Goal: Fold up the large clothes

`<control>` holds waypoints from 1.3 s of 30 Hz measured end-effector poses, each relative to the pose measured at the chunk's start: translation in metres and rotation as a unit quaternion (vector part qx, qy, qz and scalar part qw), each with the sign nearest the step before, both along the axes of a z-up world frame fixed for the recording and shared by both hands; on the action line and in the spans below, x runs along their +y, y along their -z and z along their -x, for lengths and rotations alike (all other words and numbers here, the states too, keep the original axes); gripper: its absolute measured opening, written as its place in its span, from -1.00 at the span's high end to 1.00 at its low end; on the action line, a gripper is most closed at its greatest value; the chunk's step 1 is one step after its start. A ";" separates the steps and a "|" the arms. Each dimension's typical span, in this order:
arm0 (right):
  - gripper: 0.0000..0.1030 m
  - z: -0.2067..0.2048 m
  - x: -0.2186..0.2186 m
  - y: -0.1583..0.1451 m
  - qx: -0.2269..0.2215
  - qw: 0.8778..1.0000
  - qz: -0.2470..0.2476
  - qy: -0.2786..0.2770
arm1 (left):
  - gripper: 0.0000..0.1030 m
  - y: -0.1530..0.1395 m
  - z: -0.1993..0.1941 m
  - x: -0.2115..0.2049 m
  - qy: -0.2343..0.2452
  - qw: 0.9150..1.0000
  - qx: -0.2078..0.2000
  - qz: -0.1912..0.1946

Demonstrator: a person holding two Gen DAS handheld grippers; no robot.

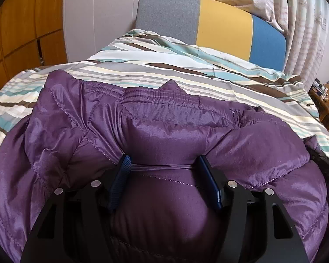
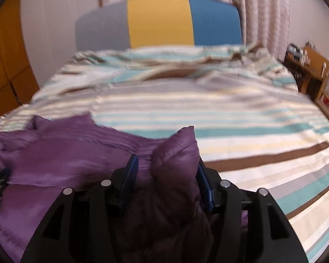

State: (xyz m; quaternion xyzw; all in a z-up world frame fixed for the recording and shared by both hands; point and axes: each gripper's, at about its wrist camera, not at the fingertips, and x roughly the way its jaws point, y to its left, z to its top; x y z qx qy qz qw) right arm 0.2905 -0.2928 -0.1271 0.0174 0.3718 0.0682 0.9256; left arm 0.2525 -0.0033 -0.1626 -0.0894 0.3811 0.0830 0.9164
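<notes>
A purple quilted puffer jacket (image 1: 155, 129) lies on the striped bed cover (image 1: 186, 72), bunched across the near part of the bed. My left gripper (image 1: 163, 160) is shut on a thick fold of the jacket, which bulges between its blue pads (image 1: 120, 175). In the right wrist view the jacket (image 2: 76, 153) spreads to the left, and my right gripper (image 2: 167, 160) is shut on a puffy corner of it (image 2: 177, 149) that sticks up between the pads. The right view is blurred.
The bed cover (image 2: 230, 114) stretches ahead and to the right. A grey, yellow and blue headboard (image 1: 221, 28) stands at the far end under pale curtains (image 1: 300, 22). Wooden cupboards (image 1: 19, 26) are on the left; a wooden shelf unit (image 2: 313, 72) is on the right.
</notes>
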 end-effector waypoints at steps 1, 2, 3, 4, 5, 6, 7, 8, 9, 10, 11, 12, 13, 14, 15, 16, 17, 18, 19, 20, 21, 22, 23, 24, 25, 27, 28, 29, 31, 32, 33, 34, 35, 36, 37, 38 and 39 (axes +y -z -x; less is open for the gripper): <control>0.00 0.012 0.003 -0.012 -0.019 1.000 0.001 -0.004 | -0.22 0.000 0.000 0.000 0.000 1.000 -0.001 0.002; -0.03 0.021 0.006 -0.021 -0.030 0.999 -0.005 -0.010 | -0.22 0.000 0.000 -0.001 0.000 1.000 -0.001 0.002; -0.03 0.032 0.010 -0.031 -0.043 0.999 -0.018 -0.018 | -0.23 0.000 0.000 -0.001 0.001 1.000 -0.001 0.003; -0.03 0.043 0.016 -0.041 -0.054 0.997 -0.035 -0.032 | -0.24 -0.001 0.000 -0.001 0.002 1.000 -0.002 0.004; -0.02 0.051 0.021 -0.048 -0.059 0.996 -0.046 -0.046 | -0.25 -0.001 0.001 0.000 0.003 1.000 -0.002 0.005; -0.02 0.057 0.030 -0.053 -0.062 0.995 -0.054 -0.061 | -0.25 -0.002 0.001 0.000 0.003 1.000 -0.003 0.006; -0.02 0.062 0.040 -0.056 -0.063 0.993 -0.059 -0.077 | -0.26 -0.002 0.002 0.000 0.003 1.000 -0.004 0.007; -0.02 0.066 0.055 -0.056 -0.061 0.992 -0.061 -0.097 | -0.26 -0.003 0.003 0.001 0.003 1.000 -0.005 0.008; -0.02 0.067 0.068 -0.054 -0.057 0.990 -0.059 -0.115 | -0.26 -0.003 0.005 0.001 0.004 1.000 -0.006 0.010; 0.01 0.068 0.083 -0.050 -0.053 0.988 -0.050 -0.134 | -0.26 -0.004 0.006 0.002 0.004 1.000 -0.007 0.011; 0.02 0.067 0.093 -0.045 -0.052 0.988 -0.037 -0.144 | -0.26 -0.004 0.006 0.003 0.004 1.000 -0.008 0.012; 0.03 0.065 0.100 -0.040 -0.049 0.988 -0.026 -0.147 | -0.26 -0.004 0.007 0.004 0.004 1.000 -0.010 0.015; 0.03 0.061 0.106 -0.032 -0.042 0.988 -0.011 -0.146 | -0.26 -0.004 0.008 0.005 0.005 1.000 -0.011 0.018; 0.03 0.052 0.111 -0.020 -0.018 0.990 -0.001 -0.139 | -0.26 -0.005 0.010 0.005 0.005 1.000 -0.012 0.019; 0.02 0.047 0.111 -0.012 -0.004 0.991 -0.003 -0.135 | -0.26 -0.005 0.009 0.005 0.004 1.000 -0.012 0.020; 0.02 0.041 0.111 -0.006 0.011 0.991 -0.008 -0.133 | -0.27 -0.004 0.009 0.005 0.004 1.000 -0.011 0.018; 0.00 0.036 0.111 0.000 0.024 0.991 -0.012 -0.133 | -0.30 -0.004 0.008 0.004 0.005 1.000 -0.010 0.015; -0.01 0.032 0.111 0.004 0.030 0.990 -0.012 -0.134 | -0.30 -0.003 0.008 0.003 0.004 1.000 -0.008 0.011; -0.01 0.028 0.112 0.008 0.033 0.990 -0.016 -0.135 | -0.30 -0.002 0.006 0.002 0.000 1.000 -0.004 0.007; -0.01 0.027 0.111 0.012 0.037 0.990 -0.020 -0.135 | -0.30 -0.002 0.005 0.001 -0.001 1.000 -0.002 0.005; -0.01 0.025 0.110 0.015 0.041 0.990 -0.026 -0.134 | -0.30 -0.002 0.005 0.000 -0.002 1.000 0.000 0.000; -0.01 0.024 0.110 0.017 0.043 0.990 -0.029 -0.134 | -0.30 -0.002 0.004 0.000 -0.002 1.000 0.001 -0.001; -0.01 0.023 0.110 0.019 0.043 0.990 -0.029 -0.132 | -0.30 -0.002 0.004 0.001 -0.002 1.000 0.002 -0.001; -0.01 0.023 0.110 0.019 0.043 0.990 -0.029 -0.132 | -0.30 -0.002 0.004 0.000 -0.002 1.000 0.003 0.000; -0.01 0.025 0.110 0.020 0.043 0.990 -0.030 -0.132 | -0.30 -0.003 0.004 0.000 -0.002 1.000 0.004 0.001; -0.01 0.028 0.109 0.020 0.043 0.990 -0.031 -0.133 | -0.31 -0.005 0.007 0.002 0.000 1.000 -0.001 0.008; -0.01 0.028 0.109 0.019 0.041 0.990 -0.032 -0.133 | -0.31 -0.006 0.008 0.002 0.000 1.000 0.000 0.009; -0.01 0.029 0.109 0.018 0.040 0.990 -0.034 -0.134 | -0.32 -0.008 0.009 0.002 0.001 1.000 0.003 0.009; -0.02 0.033 0.106 0.015 0.030 0.990 -0.040 -0.133 | -0.46 -0.014 0.017 0.001 0.008 1.000 0.004 0.001; -0.03 0.036 0.102 0.012 0.024 0.990 -0.044 -0.132 | -0.61 -0.017 0.021 0.001 0.012 1.000 0.002 -0.005; -0.03 0.039 0.099 0.008 0.015 0.991 -0.046 -0.127 | -0.65 -0.020 0.027 0.001 0.016 1.000 -0.002 -0.014; -0.03 0.045 0.095 0.002 0.003 0.992 -0.044 -0.117 | -0.65 -0.024 0.034 0.003 0.015 0.999 -0.007 -0.027; -0.03 0.051 0.092 -0.003 -0.004 0.993 -0.041 -0.111 | -0.67 -0.028 0.040 0.005 0.014 0.999 -0.012 -0.036; -0.03 0.056 0.090 -0.006 -0.007 0.993 -0.038 -0.109 | -0.74 -0.031 0.045 0.007 0.011 0.999 -0.018 -0.042; -0.03 0.061 0.088 -0.009 -0.011 0.994 -0.032 -0.107 | -0.76 -0.034 0.052 0.013 0.003 0.999 -0.025 -0.047; -0.04 0.067 0.086 -0.011 -0.015 0.994 -0.022 -0.105 | -0.78 -0.036 0.056 0.017 -0.005 0.998 -0.030 -0.050; -0.06 0.072 0.084 -0.012 -0.021 0.994 -0.012 -0.103 | -0.82 -0.037 0.059 0.022 -0.015 0.998 -0.032 -0.053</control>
